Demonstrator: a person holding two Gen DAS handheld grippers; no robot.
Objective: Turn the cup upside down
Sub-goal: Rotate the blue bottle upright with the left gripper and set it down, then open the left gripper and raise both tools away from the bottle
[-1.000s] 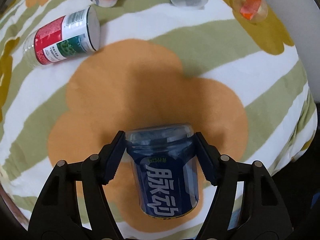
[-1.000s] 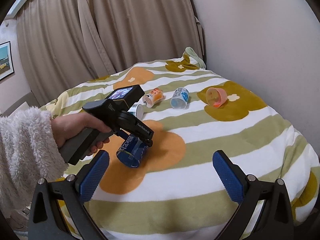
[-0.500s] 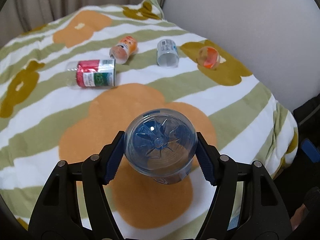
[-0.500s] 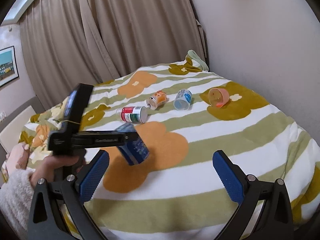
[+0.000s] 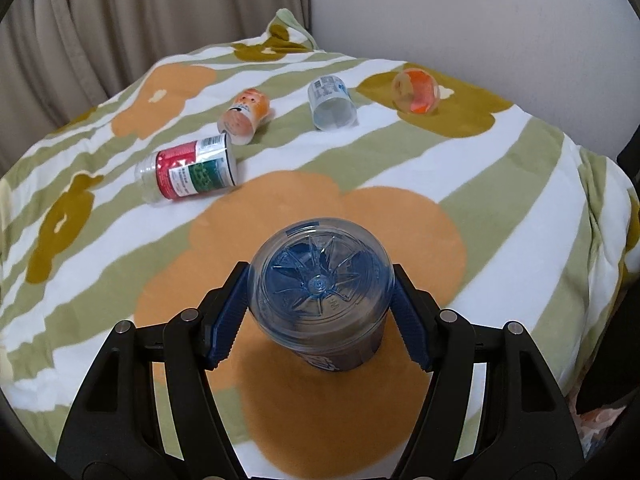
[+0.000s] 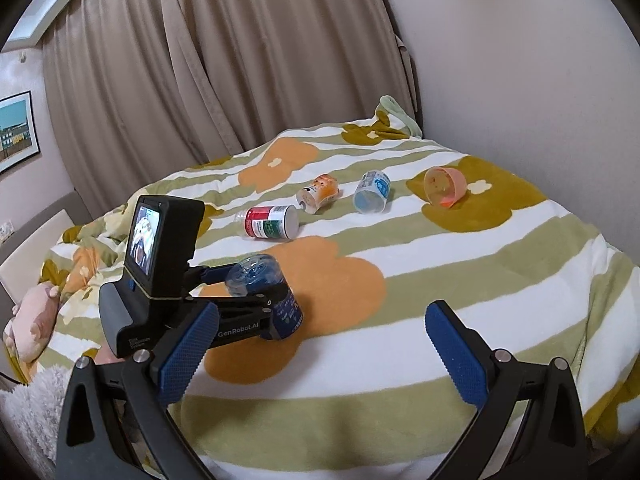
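Observation:
My left gripper (image 5: 319,312) is shut on the blue clear plastic cup (image 5: 320,284). The cup stands nearly upside down, its ribbed base up and its mouth down on an orange flower of the blanket (image 5: 520,168). The right wrist view shows the same cup (image 6: 266,292) slightly tilted in the left gripper (image 6: 256,312), low on the bed. My right gripper (image 6: 316,344) is open and empty, hovering at the near edge of the bed, apart from the cup.
Several other cups lie on their sides farther back: a red-green one (image 5: 188,172), an orange one (image 5: 246,114), a white-blue one (image 5: 332,102) and a pink-orange one (image 5: 416,92). Curtains and a wall stand behind. The bed edge drops off at right.
The left gripper has turned the blue cup from lying with its label up to base-up, mouth down, and lowered it toward the blanket. The right gripper has stayed still.

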